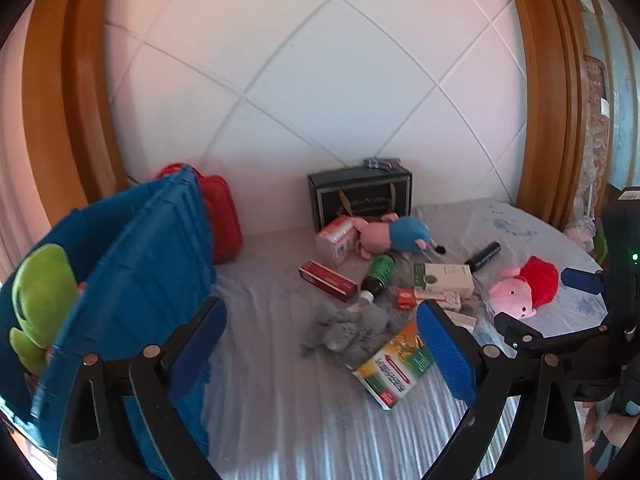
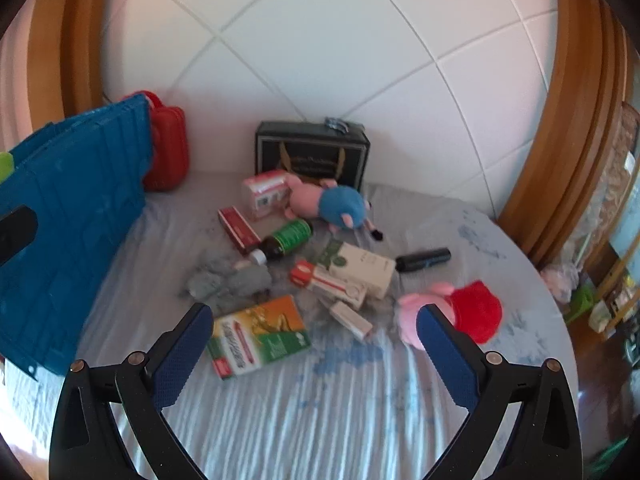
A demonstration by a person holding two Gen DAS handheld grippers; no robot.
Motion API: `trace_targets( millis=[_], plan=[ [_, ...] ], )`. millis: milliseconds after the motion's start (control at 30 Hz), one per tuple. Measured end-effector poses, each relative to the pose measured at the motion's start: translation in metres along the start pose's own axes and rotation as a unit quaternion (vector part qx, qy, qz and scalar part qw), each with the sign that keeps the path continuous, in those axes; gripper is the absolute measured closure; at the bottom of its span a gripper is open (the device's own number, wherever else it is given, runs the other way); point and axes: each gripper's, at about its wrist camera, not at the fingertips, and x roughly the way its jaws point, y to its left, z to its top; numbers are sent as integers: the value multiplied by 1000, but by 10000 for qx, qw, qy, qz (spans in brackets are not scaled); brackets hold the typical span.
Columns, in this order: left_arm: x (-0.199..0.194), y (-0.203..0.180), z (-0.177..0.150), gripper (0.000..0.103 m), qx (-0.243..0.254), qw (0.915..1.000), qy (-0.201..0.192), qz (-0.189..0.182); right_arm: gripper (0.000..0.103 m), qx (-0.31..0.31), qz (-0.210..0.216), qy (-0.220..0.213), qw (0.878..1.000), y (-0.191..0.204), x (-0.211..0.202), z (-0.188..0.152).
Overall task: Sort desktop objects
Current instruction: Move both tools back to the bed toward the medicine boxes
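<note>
- Two wrist views cover one round table (image 2: 400,420) draped in a pale, wrinkled cloth with blue print.
- Left wrist view only: a green plush toy (image 1: 40,300) sits inside the blue crate (image 1: 140,280), and the right gripper (image 1: 548,304) shows at the right edge, beside the pink pig plush in a red dress (image 1: 524,288).
- Right wrist view only: open floor and furniture past the table's right rim; the crate (image 2: 76,220) appears as one ribbed wall at the left.
- Left gripper (image 1: 320,344): jaws wide apart, nothing between the blue textured pads. No earlier frame is given.
- Right gripper (image 2: 314,356): jaws wide apart, empty (the orange-and-green carton (image 2: 260,336) lies flat on the cloth ahead of the left finger, not gripped).
- Objects to sort lie in a loose cluster at table centre: grey plush (image 2: 228,280), soft and shapeless; dark bottle with a green label (image 2: 286,240), lying on its side; long red box (image 2: 238,230); pink-and-white box (image 2: 266,192); white carton (image 2: 364,268); black cylinder (image 2: 424,259); pig plush in blue (image 2: 328,200).
- Rear edge: a dark rectangular gift box (image 2: 312,152) and a red hard case (image 2: 168,148) stand against the white panelled wall.
- Open room: bare cloth in the near foreground of both views; the crate blocks the left side.
</note>
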Motion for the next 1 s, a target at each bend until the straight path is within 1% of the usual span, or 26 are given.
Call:
trace_targets(
  millis=[100,200,300,467,567,700,833,867,967,1000],
  plan=[
    [47,-36,-19,6,61,9986,533,0,0,-35,78,392,9992,-28,30,-19],
    [87,-60,-43,6,5,9945,1051,-14,0,-145,246,818,9962,-54,69,-40],
    [122,-77,-64,6,-67,9880,1541,40,0,-318,361,1167,9920,-70,102,-55],
    [164,-90,-85,6,-167,9772,2114,81,0,-483,574,1595,9843,-87,147,-69],
    [190,-96,-91,6,-58,9729,2306,139,0,-485,733,1801,9797,-94,170,-75],
    [221,-101,-96,6,81,9670,2546,68,0,-535,1006,2094,9712,-96,201,-79],
    [250,-107,-100,6,319,9619,2714,85,0,-519,1162,2212,9669,-96,228,-75],
    [257,-108,-99,6,348,9610,2742,22,0,-504,1191,2222,9664,-96,233,-74],
    [272,-107,-95,5,171,9608,2763,-162,0,-515,1254,2278,9642,-92,250,-69],
    [275,-106,-94,2,134,9610,2757,-165,0,-539,1196,2284,9647,-90,257,-67]
  ],
)
